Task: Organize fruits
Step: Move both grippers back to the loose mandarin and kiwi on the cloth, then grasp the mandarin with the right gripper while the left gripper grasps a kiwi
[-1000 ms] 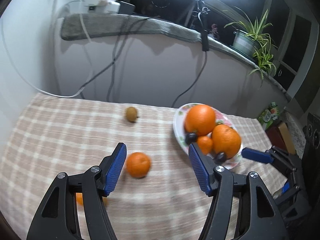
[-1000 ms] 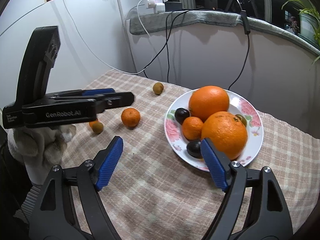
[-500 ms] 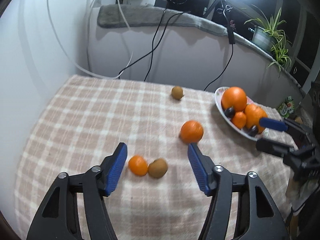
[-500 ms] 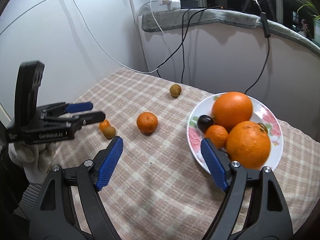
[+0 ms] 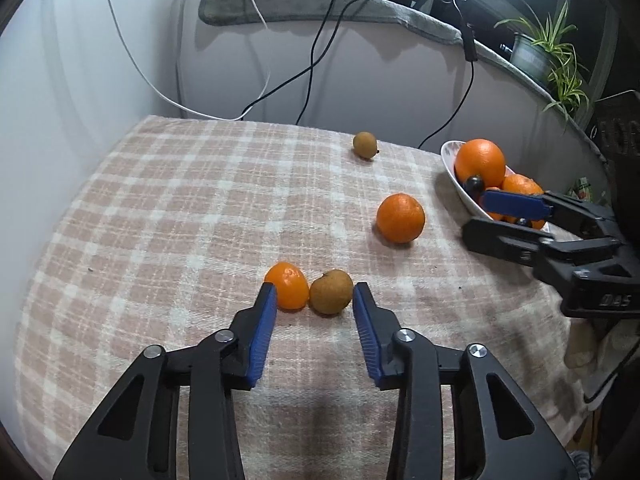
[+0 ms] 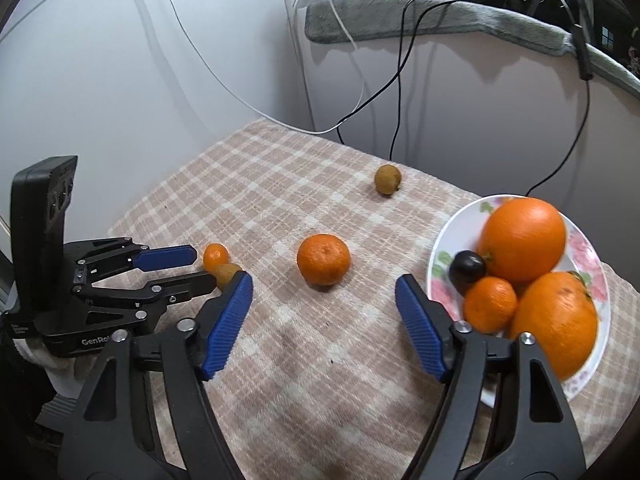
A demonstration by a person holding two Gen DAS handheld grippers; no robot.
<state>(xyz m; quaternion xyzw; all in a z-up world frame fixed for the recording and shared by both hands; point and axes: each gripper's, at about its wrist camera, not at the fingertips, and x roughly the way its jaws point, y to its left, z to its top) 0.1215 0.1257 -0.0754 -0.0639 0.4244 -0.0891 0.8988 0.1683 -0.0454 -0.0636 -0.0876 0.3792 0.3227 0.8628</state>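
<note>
On the checked tablecloth a small orange (image 5: 287, 286) and a brown fruit (image 5: 331, 291) lie touching each other. My left gripper (image 5: 314, 300) is closing, and its blue tips flank the pair without a clear grip. From the right wrist view the left gripper (image 6: 205, 267) has both fruits at its tips. A mandarin (image 6: 323, 265) lies mid-table just ahead of my right gripper (image 6: 324, 284), whose jaws are closing with nothing between them. A flowered plate (image 6: 436, 264) at the right holds two large oranges, a small mandarin and dark plums. A second brown fruit (image 6: 387, 179) lies farther back.
The wall runs close along the table's left and back edges. Black and white cables (image 5: 312, 68) hang from a grey-covered ledge (image 5: 320, 4) behind. A potted plant (image 5: 540, 52) stands at the back right. A white-gloved hand (image 6: 56, 364) holds the left gripper.
My left gripper swung left from the mandarin and plate and came down onto the small orange and brown fruit, its jaws narrowing. My right gripper shifted left from the plate toward the mandarin.
</note>
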